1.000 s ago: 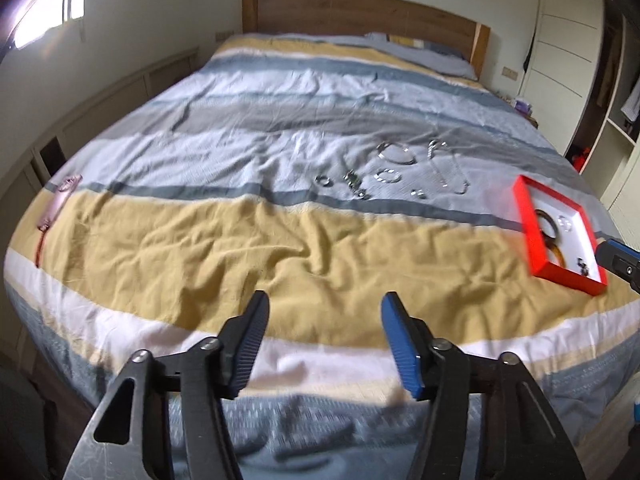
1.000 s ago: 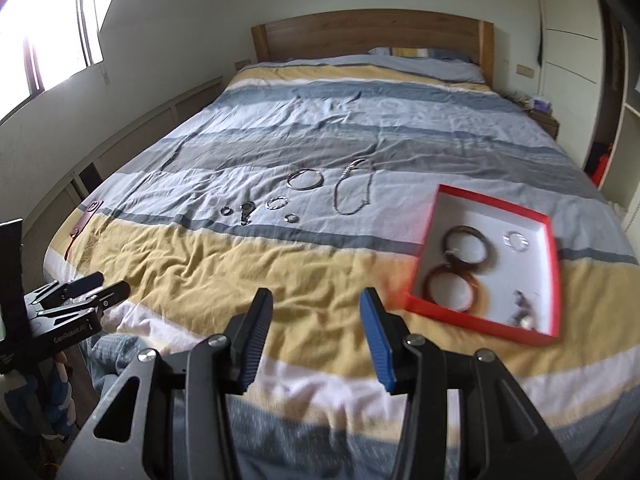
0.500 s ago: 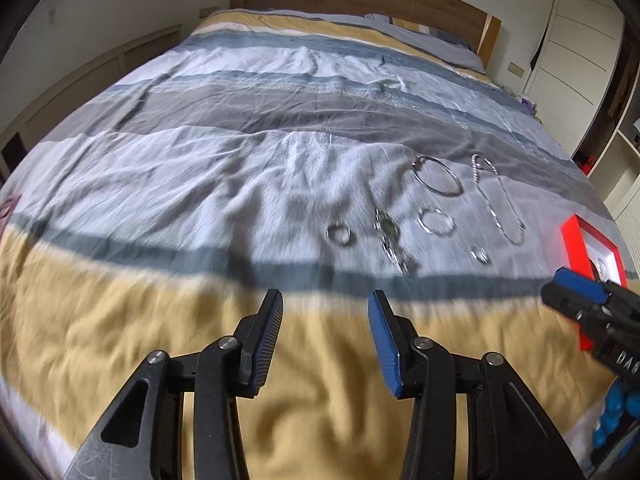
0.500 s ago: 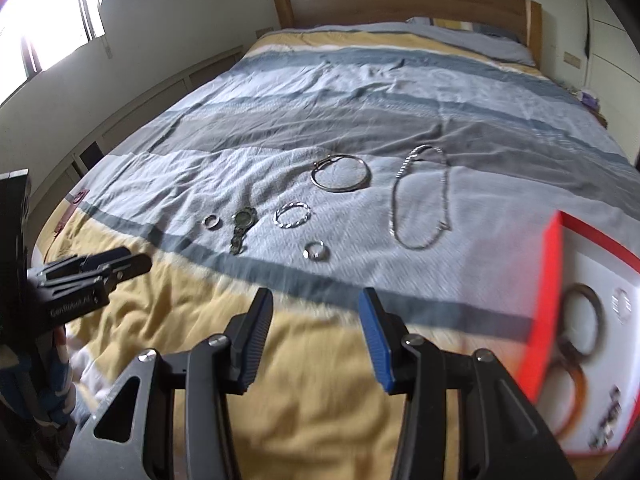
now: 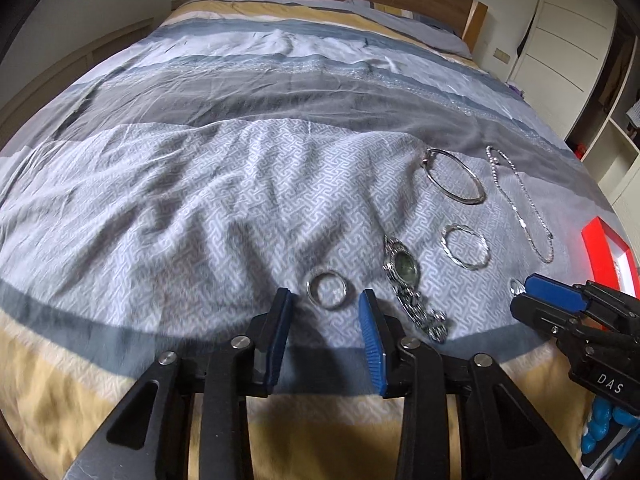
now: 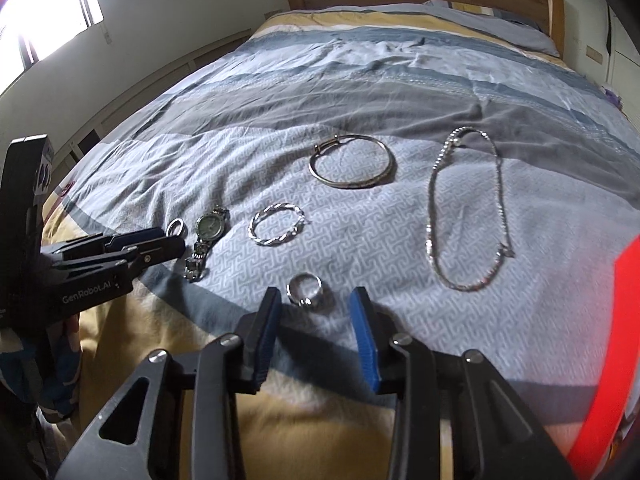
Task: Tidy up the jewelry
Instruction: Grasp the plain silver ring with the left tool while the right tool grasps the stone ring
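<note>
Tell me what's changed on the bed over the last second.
Both grippers came down and forward over the jewelry with jaws closing: the left gripper now frames a plain ring, the right gripper a stone ring. Nothing is gripped yet. The watch, bangle, necklace and red box stayed put.

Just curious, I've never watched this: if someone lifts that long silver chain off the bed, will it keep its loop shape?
Probably not. The chain lies in a thin, wavy loop that follows the rumpled duvet, so it looks limp and would likely hang and swing. Its fine links may slip from a pinch or snag.
</note>
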A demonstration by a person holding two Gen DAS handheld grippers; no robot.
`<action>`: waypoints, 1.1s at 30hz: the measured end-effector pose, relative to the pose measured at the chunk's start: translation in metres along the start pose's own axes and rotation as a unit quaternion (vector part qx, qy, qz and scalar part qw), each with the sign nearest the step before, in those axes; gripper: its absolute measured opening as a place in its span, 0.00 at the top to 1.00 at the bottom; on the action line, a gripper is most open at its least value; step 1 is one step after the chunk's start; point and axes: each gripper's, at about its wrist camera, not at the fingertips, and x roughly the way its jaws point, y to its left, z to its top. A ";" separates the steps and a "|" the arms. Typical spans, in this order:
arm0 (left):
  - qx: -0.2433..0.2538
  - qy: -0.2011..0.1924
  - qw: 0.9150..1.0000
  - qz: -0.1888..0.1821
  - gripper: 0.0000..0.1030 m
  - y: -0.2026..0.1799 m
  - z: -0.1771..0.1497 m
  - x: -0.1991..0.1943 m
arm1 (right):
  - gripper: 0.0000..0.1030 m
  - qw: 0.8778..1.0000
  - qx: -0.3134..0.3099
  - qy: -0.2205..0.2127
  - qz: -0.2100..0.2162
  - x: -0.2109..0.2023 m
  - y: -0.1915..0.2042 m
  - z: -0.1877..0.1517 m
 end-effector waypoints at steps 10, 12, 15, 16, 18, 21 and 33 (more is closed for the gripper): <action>-0.003 -0.007 1.000 0.008 0.81 0.002 0.000 0.005 | 0.83 1.000 -0.024 0.000 -0.003 0.011 0.010 0.000; -0.004 -0.008 1.000 0.009 0.81 0.003 0.000 0.003 | 0.83 1.000 -0.026 -0.001 -0.006 0.010 0.011 -0.001; -0.008 -0.007 1.000 0.011 0.81 0.003 -0.001 -0.003 | 0.83 1.000 -0.022 -0.003 -0.005 0.003 0.011 -0.001; -0.009 -0.007 1.000 0.012 0.81 0.003 -0.001 -0.005 | 0.83 1.000 -0.020 -0.003 -0.003 0.000 0.012 -0.001; -0.012 -0.006 1.000 0.014 0.81 0.003 -0.004 -0.012 | 0.83 1.000 -0.019 -0.006 0.000 -0.009 0.015 -0.003; -0.018 -0.007 1.000 0.017 0.81 0.004 -0.009 -0.026 | 0.83 1.000 -0.016 -0.011 0.005 -0.025 0.020 -0.008; -0.004 -0.032 0.999 0.026 0.81 -0.018 -0.052 -0.120 | 0.83 0.999 -0.015 -0.040 0.000 -0.123 0.056 -0.044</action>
